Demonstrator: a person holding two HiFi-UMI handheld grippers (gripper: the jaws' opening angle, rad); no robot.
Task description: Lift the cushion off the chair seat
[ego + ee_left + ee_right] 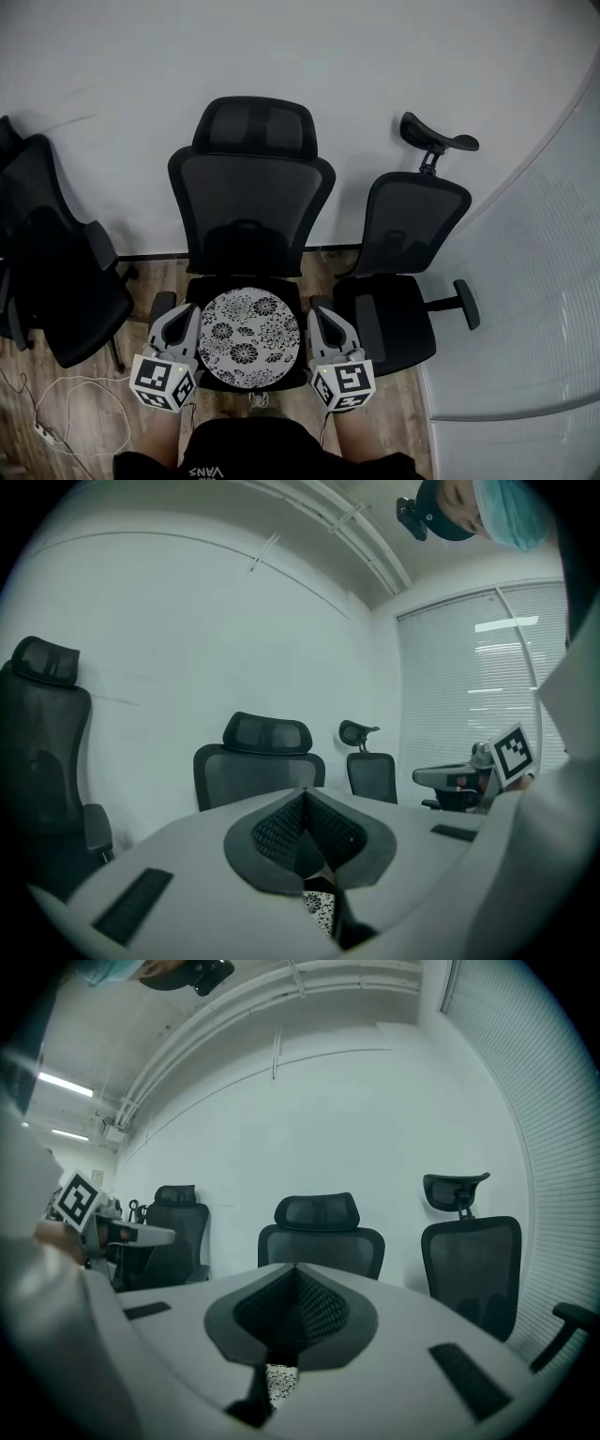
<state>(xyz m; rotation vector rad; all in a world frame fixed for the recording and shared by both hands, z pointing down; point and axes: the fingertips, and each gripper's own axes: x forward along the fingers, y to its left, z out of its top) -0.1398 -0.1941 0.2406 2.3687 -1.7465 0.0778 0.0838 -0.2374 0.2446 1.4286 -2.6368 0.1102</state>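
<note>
Lying flat, pattern up, the round cushion (246, 339) is over the middle chair's (251, 202) seat, with no long axis. Left claw (186, 317) and right claw (321, 317) flank it, pointing far. Left gripper view: clenched on its rim. Right gripper view: likewise.

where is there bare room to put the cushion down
Bare: the right chair's seat and the left chair's seat. The wood floor at lower left is open apart from a white cable. Gaps between chairs are tight.
</note>
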